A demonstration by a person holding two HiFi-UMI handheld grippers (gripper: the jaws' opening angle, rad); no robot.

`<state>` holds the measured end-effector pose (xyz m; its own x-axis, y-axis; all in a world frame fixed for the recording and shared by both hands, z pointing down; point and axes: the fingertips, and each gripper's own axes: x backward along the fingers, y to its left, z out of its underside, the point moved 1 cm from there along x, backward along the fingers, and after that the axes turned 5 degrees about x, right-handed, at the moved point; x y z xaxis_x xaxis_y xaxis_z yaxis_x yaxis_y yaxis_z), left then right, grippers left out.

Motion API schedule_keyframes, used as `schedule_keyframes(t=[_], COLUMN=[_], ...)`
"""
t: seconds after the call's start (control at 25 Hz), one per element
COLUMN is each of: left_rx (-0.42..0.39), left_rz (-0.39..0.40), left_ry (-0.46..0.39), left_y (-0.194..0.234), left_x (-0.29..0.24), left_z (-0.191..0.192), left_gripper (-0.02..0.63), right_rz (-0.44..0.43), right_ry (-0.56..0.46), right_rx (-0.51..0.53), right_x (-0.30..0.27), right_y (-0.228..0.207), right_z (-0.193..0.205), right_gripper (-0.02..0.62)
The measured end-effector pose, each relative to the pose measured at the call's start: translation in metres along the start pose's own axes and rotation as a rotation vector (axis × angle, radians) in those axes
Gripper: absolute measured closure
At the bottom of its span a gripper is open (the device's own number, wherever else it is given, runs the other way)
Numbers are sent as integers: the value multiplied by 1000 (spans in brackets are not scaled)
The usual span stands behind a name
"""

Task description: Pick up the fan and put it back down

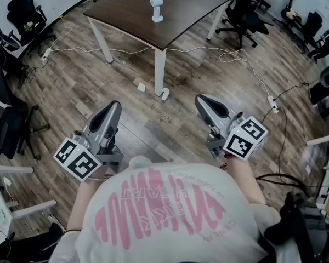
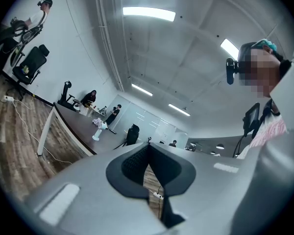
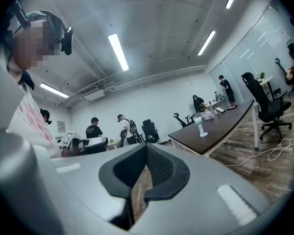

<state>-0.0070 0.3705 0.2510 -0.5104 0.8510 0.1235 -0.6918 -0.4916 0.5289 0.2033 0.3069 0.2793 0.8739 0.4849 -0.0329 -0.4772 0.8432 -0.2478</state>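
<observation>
On dark table (image 1: 192, 12), small white fan (image 1: 156, 9), upright

fan (image 1: 156, 9) | look: small, white, round head on a slim stem with a flat foot | pose: upright on its foot | place: on the dark brown table (image 1: 183, 15), away from its edges

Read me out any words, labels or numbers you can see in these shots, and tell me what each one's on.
Shirt: pink lettering, upside down in the head view, too blurred to read.
Left gripper and right gripper: square black-and-white marker patterns only, no letters.
Wall sign in the right gripper view: too small to read.
No other text can be read.
</observation>
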Motion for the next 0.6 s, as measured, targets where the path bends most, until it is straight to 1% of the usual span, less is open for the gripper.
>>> schedule_keyframes(t=[0.16,0.28,0.4,0.48,0.6], left_rx=[-13,-43,-75,-74,-58], left_rz=[-32,-72,-101,-84,-37], left_ry=[18,44,76,90,107], left_y=[5,13,23,29,36], left_x=[4,6,-1,-13,-35], left_z=[5,6,9,10,10], left_gripper=[591,592,591,591,591], right_rz=[15,32,46,63,98], right_ry=[7,5,24,32,29], right_rx=[-6,-32,-27,-20,-26], right_x=[5,5,3,1,-3], right_y=[-9,-18,-26,-34,-48], right_z=[3,2,4,4,1], right_gripper=[591,591,591,591,591])
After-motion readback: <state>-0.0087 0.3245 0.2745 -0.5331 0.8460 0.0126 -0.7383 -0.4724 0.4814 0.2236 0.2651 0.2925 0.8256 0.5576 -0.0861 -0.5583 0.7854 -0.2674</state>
